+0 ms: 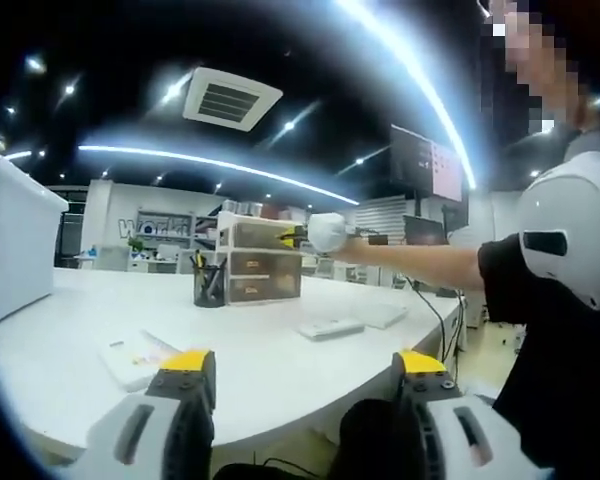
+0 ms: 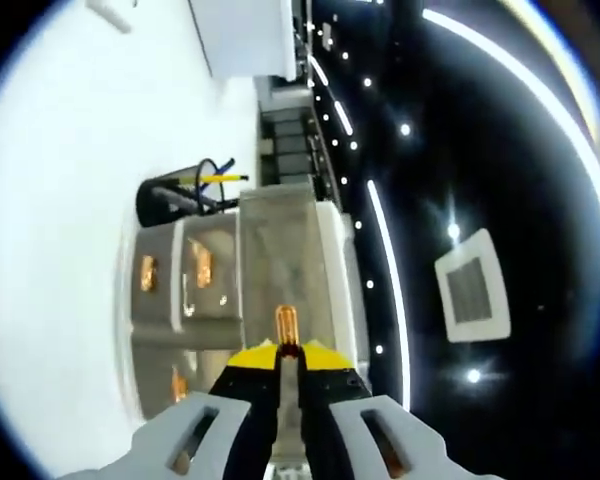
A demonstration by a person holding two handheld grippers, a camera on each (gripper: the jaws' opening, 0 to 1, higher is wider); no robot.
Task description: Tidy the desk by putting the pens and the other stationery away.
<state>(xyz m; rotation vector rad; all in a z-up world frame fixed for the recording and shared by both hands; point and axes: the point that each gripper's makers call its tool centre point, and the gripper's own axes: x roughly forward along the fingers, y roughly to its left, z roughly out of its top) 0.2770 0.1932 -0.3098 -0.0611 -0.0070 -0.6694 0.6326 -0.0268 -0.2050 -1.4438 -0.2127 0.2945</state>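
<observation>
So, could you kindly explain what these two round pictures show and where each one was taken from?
A person is tidying a desk with a hand-held two-jaw tool in each hand. Each tool carries a fisheye camera looking along its own jaws.

The left gripper view shows the left tool, jaws apart, holding nothing, above the white desk. On the desk stand a black pen cup and a small drawer unit, with flat white items nearby. The person's arm reaches out with the right tool at the unit's top.

The right gripper view is rolled sideways. The right tool is shut on a slim orange item, possibly a pen, over the drawer unit.
</observation>
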